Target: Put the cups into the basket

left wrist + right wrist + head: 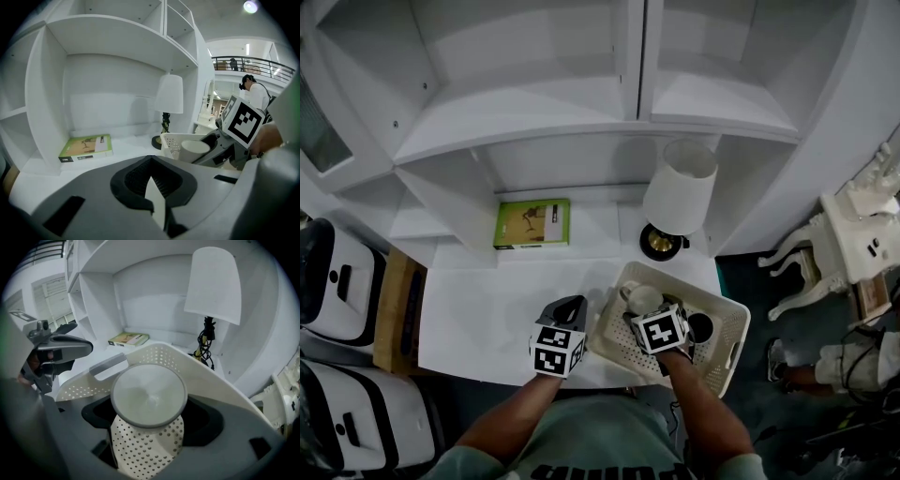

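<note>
My right gripper (649,311) is shut on a white cup (643,299) and holds it inside the cream perforated basket (724,360) at the table's right front. In the right gripper view the cup's round base (148,390) faces the camera between the jaws, above the basket's holed floor (150,451). A dark round cup (700,327) lies in the basket beside it. My left gripper (567,309) hovers over the white table (478,319) just left of the basket, shut on nothing. From the left gripper view the cup (194,149) and the basket's rim (172,142) show at right.
A green book (532,223) lies in the shelf recess behind the table. A white lamp (680,187) with a dark base (661,242) stands just behind the basket. White shelves (534,103) rise at the back. White cases (337,281) stand left, a white chair (848,234) right.
</note>
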The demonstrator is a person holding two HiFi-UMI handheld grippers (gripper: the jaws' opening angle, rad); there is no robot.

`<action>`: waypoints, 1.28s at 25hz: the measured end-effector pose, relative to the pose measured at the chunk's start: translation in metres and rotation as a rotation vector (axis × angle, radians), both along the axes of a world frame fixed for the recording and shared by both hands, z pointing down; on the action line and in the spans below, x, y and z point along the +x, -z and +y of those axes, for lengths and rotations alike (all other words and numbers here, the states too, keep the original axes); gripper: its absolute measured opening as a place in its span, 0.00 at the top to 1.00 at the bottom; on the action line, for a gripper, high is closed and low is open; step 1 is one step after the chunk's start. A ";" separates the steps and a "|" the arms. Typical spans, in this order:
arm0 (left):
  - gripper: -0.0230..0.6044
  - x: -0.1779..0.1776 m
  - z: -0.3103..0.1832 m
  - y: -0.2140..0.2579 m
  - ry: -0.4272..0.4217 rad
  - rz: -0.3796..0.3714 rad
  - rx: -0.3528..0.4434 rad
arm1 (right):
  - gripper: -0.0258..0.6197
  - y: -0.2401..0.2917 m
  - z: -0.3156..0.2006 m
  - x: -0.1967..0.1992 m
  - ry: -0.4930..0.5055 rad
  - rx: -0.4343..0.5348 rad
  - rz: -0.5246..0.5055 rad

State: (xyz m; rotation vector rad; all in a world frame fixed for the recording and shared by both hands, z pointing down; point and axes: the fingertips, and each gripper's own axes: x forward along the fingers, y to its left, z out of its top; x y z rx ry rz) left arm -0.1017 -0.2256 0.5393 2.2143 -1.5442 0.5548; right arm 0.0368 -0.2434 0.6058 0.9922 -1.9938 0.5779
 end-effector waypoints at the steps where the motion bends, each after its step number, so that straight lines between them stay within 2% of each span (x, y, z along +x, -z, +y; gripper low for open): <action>1: 0.95 0.000 0.000 -0.001 0.001 -0.001 -0.004 | 0.35 -0.002 0.002 -0.003 0.000 -0.018 0.001; 12: 0.95 -0.003 -0.002 -0.002 -0.010 0.009 -0.009 | 0.35 0.002 0.009 -0.013 -0.022 0.003 -0.003; 23: 0.95 -0.002 -0.006 -0.003 -0.044 0.022 -0.008 | 0.35 -0.038 0.018 -0.010 0.004 -0.111 0.115; 32: 0.95 0.001 -0.005 -0.001 -0.065 0.029 -0.012 | 0.35 -0.048 0.020 -0.009 -0.008 -0.125 0.113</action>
